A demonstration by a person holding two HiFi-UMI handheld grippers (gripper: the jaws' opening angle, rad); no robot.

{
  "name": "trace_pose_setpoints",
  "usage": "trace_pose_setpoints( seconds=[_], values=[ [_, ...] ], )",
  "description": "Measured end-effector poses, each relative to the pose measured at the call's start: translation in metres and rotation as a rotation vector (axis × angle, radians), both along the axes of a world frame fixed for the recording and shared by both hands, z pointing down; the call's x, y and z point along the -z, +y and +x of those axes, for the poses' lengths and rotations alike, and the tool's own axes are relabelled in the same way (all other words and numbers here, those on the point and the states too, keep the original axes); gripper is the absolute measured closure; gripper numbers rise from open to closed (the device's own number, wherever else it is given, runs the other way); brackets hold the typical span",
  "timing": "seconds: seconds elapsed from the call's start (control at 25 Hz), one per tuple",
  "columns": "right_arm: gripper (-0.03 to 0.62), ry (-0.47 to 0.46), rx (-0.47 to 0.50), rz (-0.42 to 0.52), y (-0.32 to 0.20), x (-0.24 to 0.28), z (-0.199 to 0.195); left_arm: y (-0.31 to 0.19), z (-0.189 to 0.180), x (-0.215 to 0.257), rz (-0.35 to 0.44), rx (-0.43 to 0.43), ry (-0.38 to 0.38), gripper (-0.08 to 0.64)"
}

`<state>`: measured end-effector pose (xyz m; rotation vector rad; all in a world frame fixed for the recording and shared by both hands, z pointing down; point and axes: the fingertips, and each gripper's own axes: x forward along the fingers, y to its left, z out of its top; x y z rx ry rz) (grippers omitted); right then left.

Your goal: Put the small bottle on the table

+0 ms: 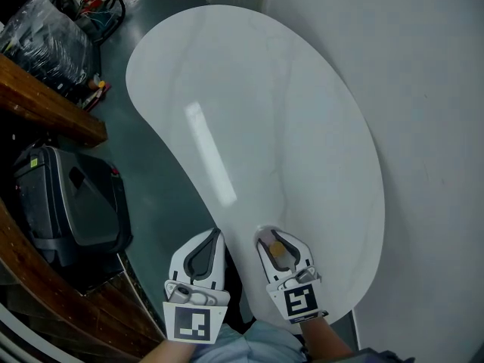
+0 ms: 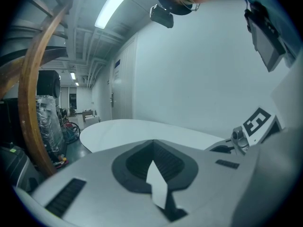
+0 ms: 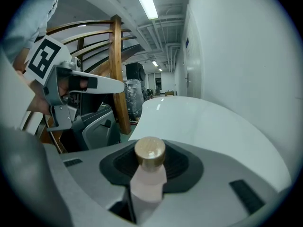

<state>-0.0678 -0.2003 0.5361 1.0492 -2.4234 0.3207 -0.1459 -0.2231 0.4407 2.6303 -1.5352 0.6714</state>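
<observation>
While the person's arms enter at the bottom edge of the head view, the right gripper [image 1: 282,243] sits at lower centre, just over the near end of the white table [image 1: 265,112]. Its jaws are clamped on the small bottle [image 3: 149,181], a pale pink one with a round gold cap [image 3: 150,152] that pokes up out of the dark pads. Whether the bottle touches the tabletop cannot be told. Just to the left of it in the head view, the left gripper [image 1: 218,235] hangs beside the table edge, over the dark floor [image 1: 162,195]. Its jaws are drawn together on nothing, with only a thin pale slit between them. Each gripper carries its marker cube, the left cube [image 1: 191,324] and the right cube [image 1: 301,299], at the very bottom of the frame.

Further left, a black case [image 1: 72,203] stands on the floor beside a curved wooden rail [image 1: 45,104]. Beyond the grippers the table curves away toward the top of the frame, bare and glossy, running along a white wall [image 1: 423,89] on the right. At upper left, plastic-wrapped goods [image 1: 45,36] lie behind the rail.
</observation>
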Motion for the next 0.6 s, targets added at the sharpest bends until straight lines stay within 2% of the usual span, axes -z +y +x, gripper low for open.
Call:
trace_pose_setpoints(
  seconds=[0.12, 0.24, 0.32, 0.48, 0.6],
  values=[
    [0.468, 0.029, 0.033, 0.004, 0.001, -0.002, -0.002, 0.003, -0.001, 0.003, 0.003, 0.01, -0.002, 0.56],
    [0.466, 0.011, 0.009, -0.015, 0.002, -0.004, -0.002, 0.007, -0.003, 0.006, 0.009, 0.019, -0.005, 0.56],
    [0.465, 0.021, 0.022, 0.003, 0.0, -0.002, -0.003, 0.008, -0.004, 0.011, 0.022, 0.02, -0.011, 0.56],
    [0.432, -0.016, 0.002, 0.015, -0.001, 0.008, -0.006, 0.011, -0.006, 0.019, 0.045, 0.038, -0.008, 0.56],
    [0.425, -0.003, 0.026, 0.093, -0.004, 0.023, -0.004, 0.016, -0.006, 0.025, 0.062, 0.045, -0.015, 0.56]
  ],
)
